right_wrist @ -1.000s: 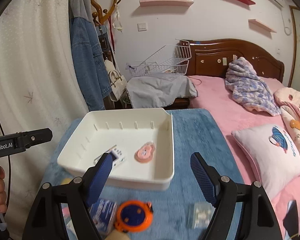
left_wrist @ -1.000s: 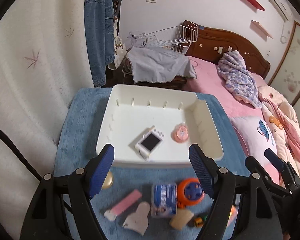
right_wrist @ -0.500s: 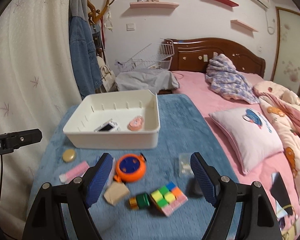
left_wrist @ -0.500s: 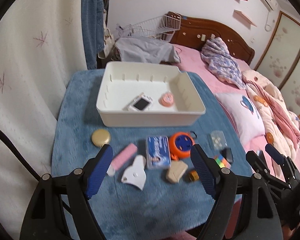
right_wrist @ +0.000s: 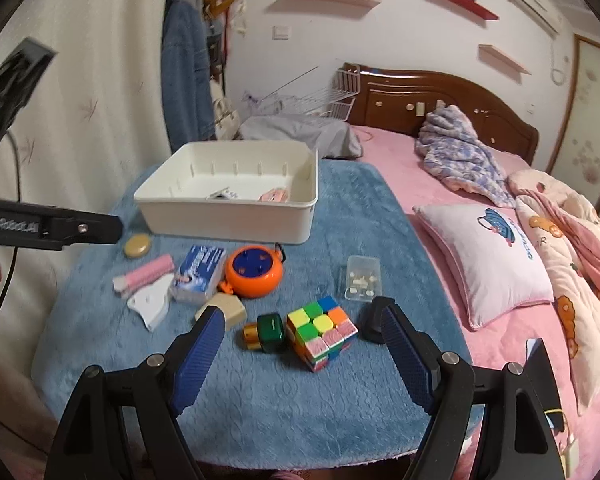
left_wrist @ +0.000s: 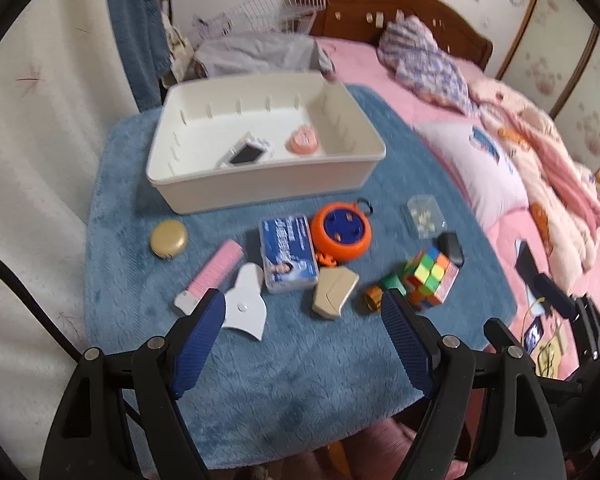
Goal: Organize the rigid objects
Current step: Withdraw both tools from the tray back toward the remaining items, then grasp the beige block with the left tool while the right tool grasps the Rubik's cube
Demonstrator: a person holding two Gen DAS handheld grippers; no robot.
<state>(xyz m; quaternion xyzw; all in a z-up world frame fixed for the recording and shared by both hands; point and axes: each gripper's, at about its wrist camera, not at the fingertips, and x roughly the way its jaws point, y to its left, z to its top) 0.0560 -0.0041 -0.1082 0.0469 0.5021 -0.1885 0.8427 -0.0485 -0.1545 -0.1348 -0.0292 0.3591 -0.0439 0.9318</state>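
Observation:
A white bin (left_wrist: 260, 184) (right_wrist: 228, 220) stands at the back of the blue-covered table and holds a small white device (left_wrist: 246, 154) and a pink round item (left_wrist: 302, 144). In front of it lie a gold disc (left_wrist: 168, 238), pink comb (left_wrist: 216, 272), white flat piece (left_wrist: 244, 304), blue box (left_wrist: 288, 252), orange reel (left_wrist: 342, 236) (right_wrist: 254, 270), beige wedge (left_wrist: 334, 290), green bottle (right_wrist: 268, 334), colour cube (right_wrist: 320, 330), clear case (right_wrist: 362, 278) and black item (right_wrist: 370, 322). My left gripper (left_wrist: 302, 312) and right gripper (right_wrist: 300, 328) are both open, empty, above the front of the table.
The blue cloth (left_wrist: 292, 380) covers the table. A curtain (left_wrist: 40, 160) hangs on the left. A pink bed with a pillow (right_wrist: 488, 256) lies on the right. The left gripper's body (right_wrist: 48, 228) shows at the left of the right wrist view.
Both grippers have pulled back and up from the bin toward the table's front, so all the loose objects have come into view. Jaws stay open. Nothing on the table moved.

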